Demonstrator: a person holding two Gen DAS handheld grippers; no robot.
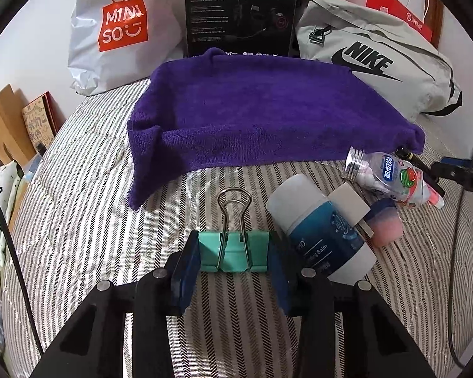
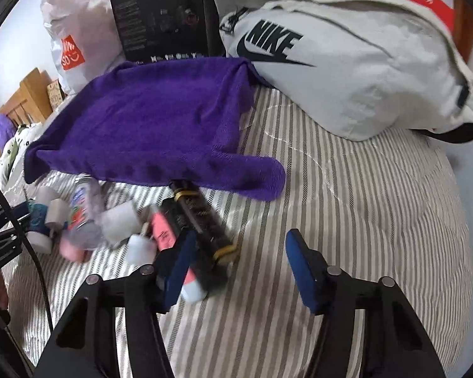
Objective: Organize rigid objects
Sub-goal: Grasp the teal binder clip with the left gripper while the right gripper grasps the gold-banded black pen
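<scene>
The left gripper (image 1: 235, 267) clamps the teal binder clip (image 1: 233, 252) by its stiff, light steel body (wire handles would swivel) over the striped bedspread (image 1: 78, 189) near its front edge, while the right gripper (image 2: 236, 267) gapes wide, empty.

- The left gripper (image 1: 234, 271) — black frame with blue pads — points forward and low over the bed; its fingers are pressed on both sides of a teal metal binder clip (image 1: 234, 252).
- The right gripper (image 2: 236, 267) is of the same build; its jaws stand wide apart, nothing between them.
</scene>
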